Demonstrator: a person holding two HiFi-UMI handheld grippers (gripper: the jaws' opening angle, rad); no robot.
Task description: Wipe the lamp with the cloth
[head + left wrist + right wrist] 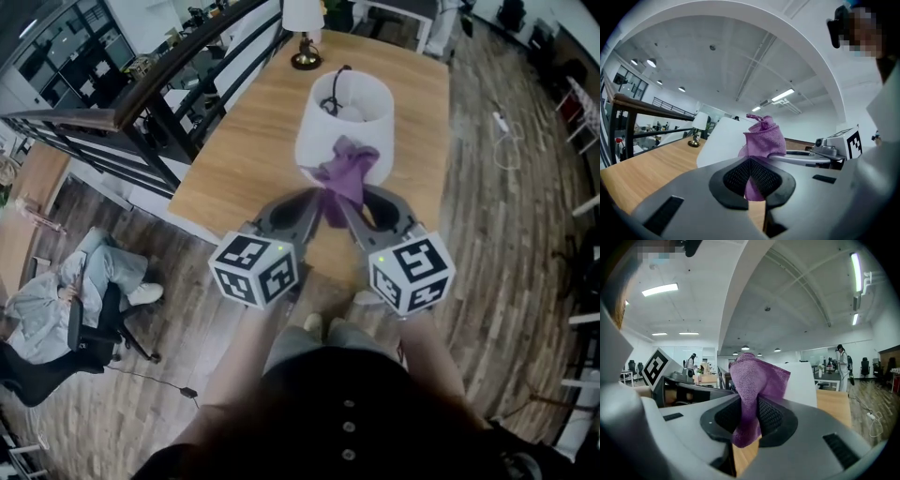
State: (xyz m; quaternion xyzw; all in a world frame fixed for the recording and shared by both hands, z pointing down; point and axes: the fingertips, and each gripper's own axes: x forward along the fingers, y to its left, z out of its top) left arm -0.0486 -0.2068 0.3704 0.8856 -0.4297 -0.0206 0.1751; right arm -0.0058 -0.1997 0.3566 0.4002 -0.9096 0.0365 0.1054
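The purple cloth [345, 176] is bunching against the white lamp [344, 112] at its 6 o'clock side on the wooden counter [234, 169]. The left gripper [750, 174] and right gripper [749, 417] are both pinching it between closed jaws.

Lamp [343, 122]: from above, the white shade covers its stand and base, and the cloth [345, 178] hides the near lower rim. Whether cloth and shade touch cannot be told.

Cloth: the strips clamped inside the left gripper [317, 202] and the right gripper [349, 204] are out of sight. In both gripper views its lower tail drops behind the gripper bodies.

Second lamp [303, 28]: its shade is cut by the head view's upper edge.

Seated person [56, 300], lower left: partly behind the chair [80, 333].

Distant figures [843, 363] in the right gripper view: too small to tell what they are doing.
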